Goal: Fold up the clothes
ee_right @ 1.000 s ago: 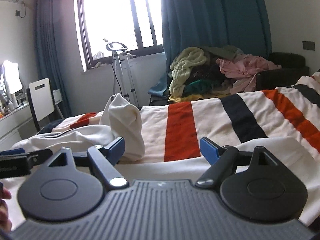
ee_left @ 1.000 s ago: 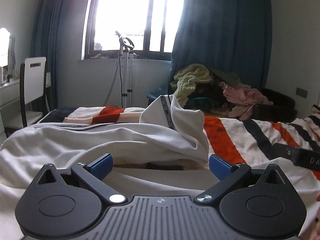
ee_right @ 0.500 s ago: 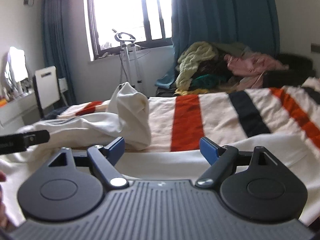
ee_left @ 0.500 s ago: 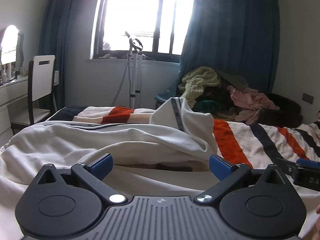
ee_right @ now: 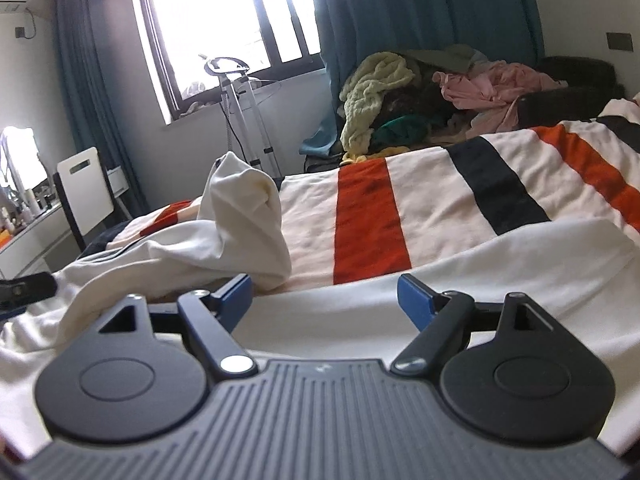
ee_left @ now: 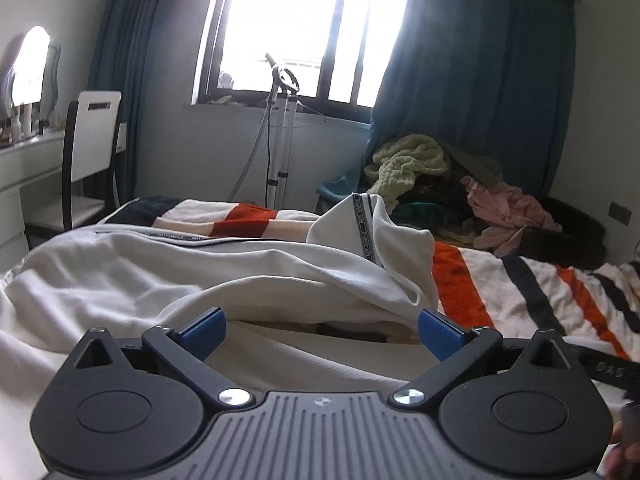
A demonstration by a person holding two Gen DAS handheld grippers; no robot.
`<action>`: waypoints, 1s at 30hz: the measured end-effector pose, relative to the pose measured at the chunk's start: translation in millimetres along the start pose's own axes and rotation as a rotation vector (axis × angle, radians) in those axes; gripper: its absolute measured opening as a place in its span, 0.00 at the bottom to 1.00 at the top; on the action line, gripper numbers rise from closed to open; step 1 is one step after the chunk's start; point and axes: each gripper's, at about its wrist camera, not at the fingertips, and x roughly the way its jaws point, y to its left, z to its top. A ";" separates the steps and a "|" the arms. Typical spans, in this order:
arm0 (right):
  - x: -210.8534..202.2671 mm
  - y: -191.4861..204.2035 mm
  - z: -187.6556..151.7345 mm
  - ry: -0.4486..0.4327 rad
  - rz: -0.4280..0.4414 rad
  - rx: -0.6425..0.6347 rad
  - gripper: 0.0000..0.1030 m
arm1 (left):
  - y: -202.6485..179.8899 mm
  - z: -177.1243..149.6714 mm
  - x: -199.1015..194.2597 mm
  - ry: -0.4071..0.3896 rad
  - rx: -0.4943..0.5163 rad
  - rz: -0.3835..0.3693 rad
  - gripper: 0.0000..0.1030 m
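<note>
A white chair (ee_left: 94, 136) stands by the left wall, past the bed's far left corner. The left gripper (ee_left: 320, 330) hovers low over a rumpled white garment (ee_left: 180, 276) spread across the near left part of the striped bed (ee_right: 460, 196), jaws wide apart and empty. The right gripper (ee_right: 324, 294) sits over the garment's near edge, likewise spread and holding nothing. A heap of clothes (ee_right: 436, 88) lies beyond the bed's far edge.
</note>
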 end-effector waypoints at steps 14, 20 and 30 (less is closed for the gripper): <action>170.4 62.7 50.8 0.085 0.054 -0.013 0.81 | 82.0 17.9 35.2 0.026 -0.306 -0.063 1.00; 211.0 98.7 48.9 0.064 0.053 -0.091 0.30 | 122.4 17.2 57.0 0.067 -0.468 -0.108 1.00; 148.1 221.4 -21.1 -0.114 0.322 -0.682 0.20 | 157.7 12.7 51.7 0.042 -0.588 -0.080 1.00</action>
